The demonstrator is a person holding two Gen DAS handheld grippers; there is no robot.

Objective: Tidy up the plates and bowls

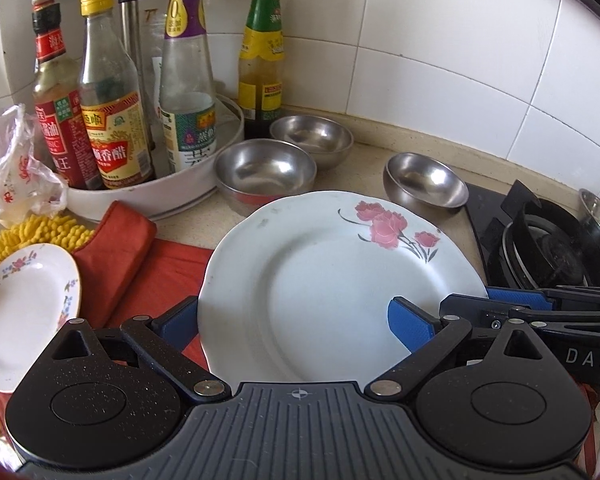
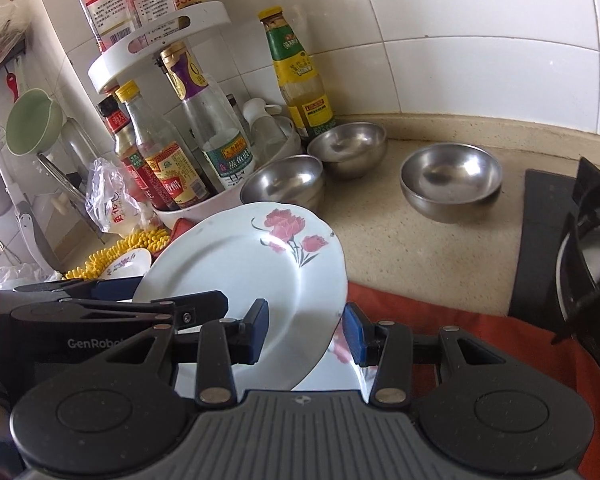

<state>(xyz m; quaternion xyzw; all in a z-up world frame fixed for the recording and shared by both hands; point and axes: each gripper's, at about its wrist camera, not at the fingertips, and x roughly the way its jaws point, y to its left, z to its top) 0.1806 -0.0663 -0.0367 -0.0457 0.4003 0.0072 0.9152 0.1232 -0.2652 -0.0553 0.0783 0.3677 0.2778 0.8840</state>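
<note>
plates: 2 | steel bowls: 3

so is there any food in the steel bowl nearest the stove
No, the steel bowl nearest the stove shows only its bare shiny inside, with nothing in it.

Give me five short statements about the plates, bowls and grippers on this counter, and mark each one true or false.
1. The big plate has red flowers painted on it. True.
2. Both grippers, left and right, have the big plate's rim between their fingers. True.
3. The steel bowls are stacked inside the big plate. False: they stand on the counter behind it.
4. The small plate is plain white. False: it has small flowers.
5. The sauce bottles stand in a white rack. True.
</note>
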